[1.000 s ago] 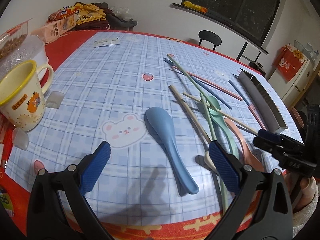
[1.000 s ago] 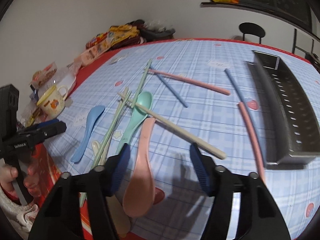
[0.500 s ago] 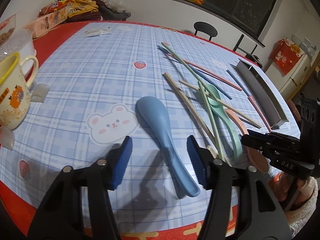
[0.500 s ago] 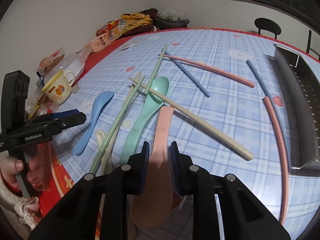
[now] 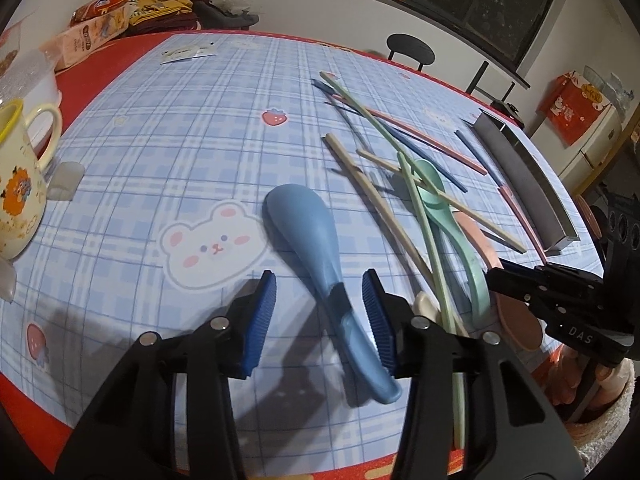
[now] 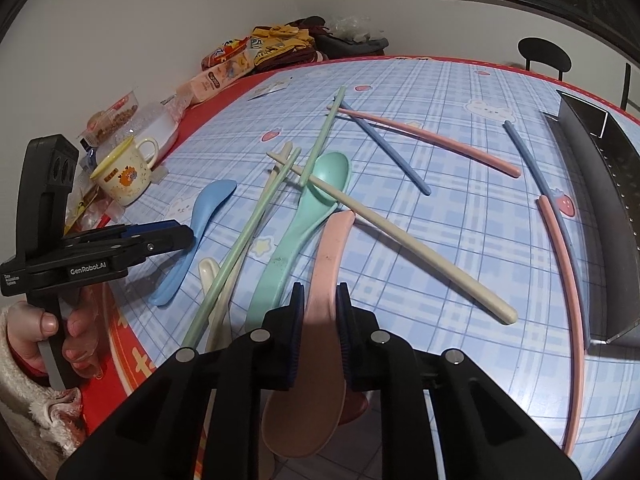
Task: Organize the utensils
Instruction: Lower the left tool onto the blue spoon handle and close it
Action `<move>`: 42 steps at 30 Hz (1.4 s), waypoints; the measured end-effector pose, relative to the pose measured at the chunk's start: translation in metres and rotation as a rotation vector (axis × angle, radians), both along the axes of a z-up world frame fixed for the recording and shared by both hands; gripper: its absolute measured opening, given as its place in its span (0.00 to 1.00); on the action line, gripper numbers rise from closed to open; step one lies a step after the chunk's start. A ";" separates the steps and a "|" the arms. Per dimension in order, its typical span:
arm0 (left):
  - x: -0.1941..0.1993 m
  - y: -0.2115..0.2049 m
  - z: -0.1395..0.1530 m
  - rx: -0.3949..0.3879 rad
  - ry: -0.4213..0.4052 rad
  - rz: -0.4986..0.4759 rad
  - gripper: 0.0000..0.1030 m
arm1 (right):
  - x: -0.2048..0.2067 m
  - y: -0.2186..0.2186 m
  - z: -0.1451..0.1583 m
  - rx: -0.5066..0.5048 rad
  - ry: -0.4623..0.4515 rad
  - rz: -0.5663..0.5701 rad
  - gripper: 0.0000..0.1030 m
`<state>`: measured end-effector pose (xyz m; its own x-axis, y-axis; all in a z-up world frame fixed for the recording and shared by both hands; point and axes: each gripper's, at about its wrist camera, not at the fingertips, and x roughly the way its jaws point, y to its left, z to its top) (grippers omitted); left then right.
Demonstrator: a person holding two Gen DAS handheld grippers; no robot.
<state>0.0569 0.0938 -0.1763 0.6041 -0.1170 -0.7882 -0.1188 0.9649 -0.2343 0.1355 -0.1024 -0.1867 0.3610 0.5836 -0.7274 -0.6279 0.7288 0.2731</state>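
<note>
1. "GenRobot.AI" is printed on the left gripper [image 6: 176, 236]; "DAS" on the right gripper [image 6: 318, 300].
2. The smooth pink plastic spoon [image 6: 320, 320] is clamped by the right gripper at the table edge.
3. The glossy blue plastic spoon [image 5: 316, 248] is straddled by the left gripper's parted fingers, on the checked tablecloth [image 5: 200, 140].

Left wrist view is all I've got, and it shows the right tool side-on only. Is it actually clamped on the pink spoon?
Observer: Yes. In the right wrist view the right tool has both pads shut on the pink spoon, at the neck just above the bowl.
Operator: Where's the bowl relative to the table edge?
Observer: It is past the edge on the near side, with floor tiles visible below it. The handle points away across the tablecloth, its tip close to the cream chopstick. I cannot tell whether they touch.
</note>
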 end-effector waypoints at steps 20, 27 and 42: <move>0.019 -0.008 -0.001 0.004 0.006 -0.025 0.22 | 0.001 -0.002 0.001 0.022 0.009 -0.011 0.16; 0.012 -0.020 -0.002 0.016 0.009 -0.071 0.20 | 0.000 -0.002 0.001 0.022 0.006 -0.012 0.16; 0.030 -0.015 0.000 0.026 0.024 -0.104 0.32 | 0.000 -0.001 0.001 0.022 0.003 -0.019 0.16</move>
<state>0.0868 0.0789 -0.1766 0.5705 -0.1577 -0.8060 -0.0231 0.9779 -0.2077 0.1359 -0.1032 -0.1852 0.3698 0.5925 -0.7156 -0.6133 0.7343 0.2910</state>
